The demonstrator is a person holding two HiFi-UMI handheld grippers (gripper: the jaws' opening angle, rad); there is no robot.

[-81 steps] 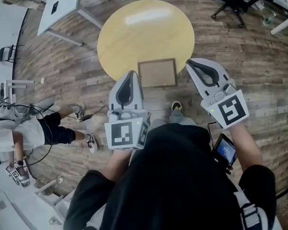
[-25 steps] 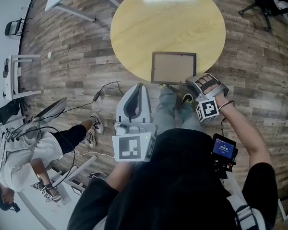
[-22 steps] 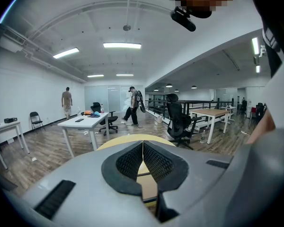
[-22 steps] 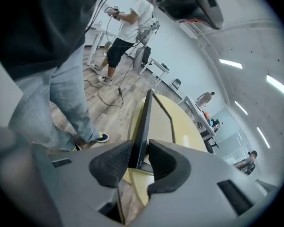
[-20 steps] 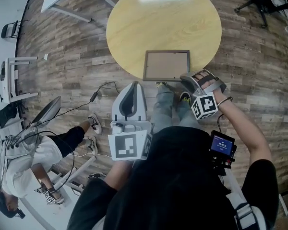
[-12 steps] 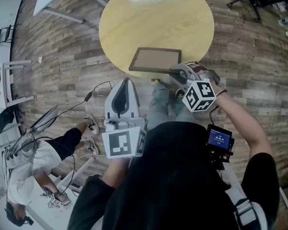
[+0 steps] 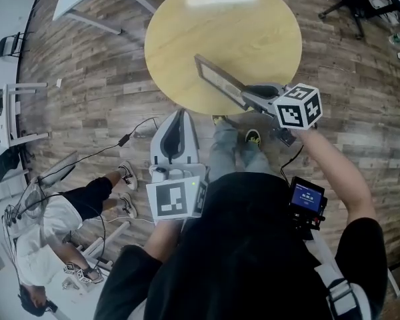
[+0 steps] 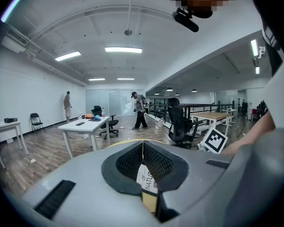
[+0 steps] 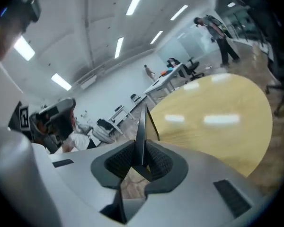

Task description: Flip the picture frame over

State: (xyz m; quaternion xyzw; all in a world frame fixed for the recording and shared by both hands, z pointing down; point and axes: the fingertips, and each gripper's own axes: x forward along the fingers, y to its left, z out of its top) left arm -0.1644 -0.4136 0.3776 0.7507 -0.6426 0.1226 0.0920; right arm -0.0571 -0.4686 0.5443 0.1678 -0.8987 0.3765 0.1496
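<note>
Picture frame (image 7: 220, 81) is tipped up on edge over the round table's (image 7: 207, 25) near rim, with the right gripper (image 7: 252, 99) pinching its edge. Left gripper (image 7: 177, 117) hangs beside the table, jaws together, empty.

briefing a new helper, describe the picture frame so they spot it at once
Find the round yellow table on the plank floor. Over its near edge the picture frame is tilted almost edge-on, clamped in the right gripper. Unlike the grey gripper, it is a thin, dark-rimmed rectangle.
</note>
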